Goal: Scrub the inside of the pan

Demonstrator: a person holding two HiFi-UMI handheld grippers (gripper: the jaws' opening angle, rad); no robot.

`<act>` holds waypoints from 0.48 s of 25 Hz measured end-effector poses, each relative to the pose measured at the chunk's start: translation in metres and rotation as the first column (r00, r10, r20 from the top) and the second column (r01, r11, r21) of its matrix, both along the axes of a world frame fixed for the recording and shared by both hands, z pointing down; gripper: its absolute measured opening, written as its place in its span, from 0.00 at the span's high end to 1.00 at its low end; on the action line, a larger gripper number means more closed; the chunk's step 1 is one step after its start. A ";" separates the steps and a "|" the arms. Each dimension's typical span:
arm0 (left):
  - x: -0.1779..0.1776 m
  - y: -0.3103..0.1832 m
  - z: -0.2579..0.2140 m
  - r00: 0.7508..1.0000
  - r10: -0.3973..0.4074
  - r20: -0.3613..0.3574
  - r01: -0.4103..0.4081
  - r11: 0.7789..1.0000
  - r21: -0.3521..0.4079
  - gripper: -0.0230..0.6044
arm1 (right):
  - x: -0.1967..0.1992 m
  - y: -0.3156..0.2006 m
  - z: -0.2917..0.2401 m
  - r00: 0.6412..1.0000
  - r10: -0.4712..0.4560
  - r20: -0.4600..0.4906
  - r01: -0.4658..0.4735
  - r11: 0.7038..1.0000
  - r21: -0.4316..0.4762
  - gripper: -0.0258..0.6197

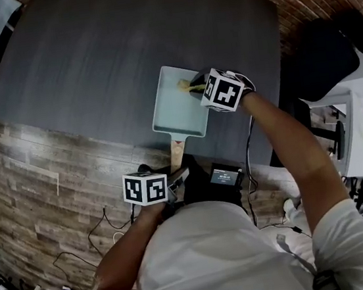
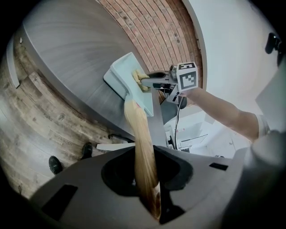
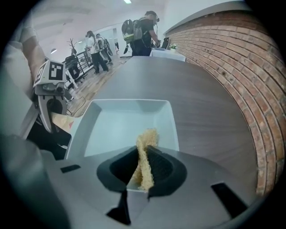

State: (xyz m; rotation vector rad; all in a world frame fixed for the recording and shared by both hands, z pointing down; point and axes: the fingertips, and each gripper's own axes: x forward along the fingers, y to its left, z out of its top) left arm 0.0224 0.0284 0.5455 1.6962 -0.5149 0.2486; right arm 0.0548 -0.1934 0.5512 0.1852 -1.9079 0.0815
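1. The left gripper [image 1: 176, 177] is clamping its jaws on the wooden handle [image 2: 141, 152] of the pale square pan [image 1: 174, 112].
2. The pan is lying at the grey table's [image 1: 90, 53] near edge, with its handle overhanging.
3. The right gripper [image 1: 194, 86] is pinching a yellow scrub pad [image 3: 144, 156] inside the pan's far right corner.

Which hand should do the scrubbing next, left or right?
Right, probably. The right tongs pinch the sponge and point down into the pan. The left tongs are clamped on the handle, which likely steadies the pan.
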 end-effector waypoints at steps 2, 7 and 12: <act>0.001 -0.001 0.000 1.000 -0.004 -0.002 0.004 1.000 0.002 0.83 | 0.002 0.004 0.000 1.000 0.011 0.007 -0.011 1.000 -0.008 0.85; -0.001 -0.003 0.000 1.000 -0.009 0.002 0.009 1.000 0.011 0.83 | 0.004 0.015 0.001 0.999 0.036 0.022 -0.035 0.999 -0.037 0.85; -0.001 -0.003 0.001 1.000 -0.009 0.011 0.008 1.000 0.015 0.83 | 0.002 0.030 0.001 1.000 0.024 0.012 -0.024 0.997 -0.077 0.85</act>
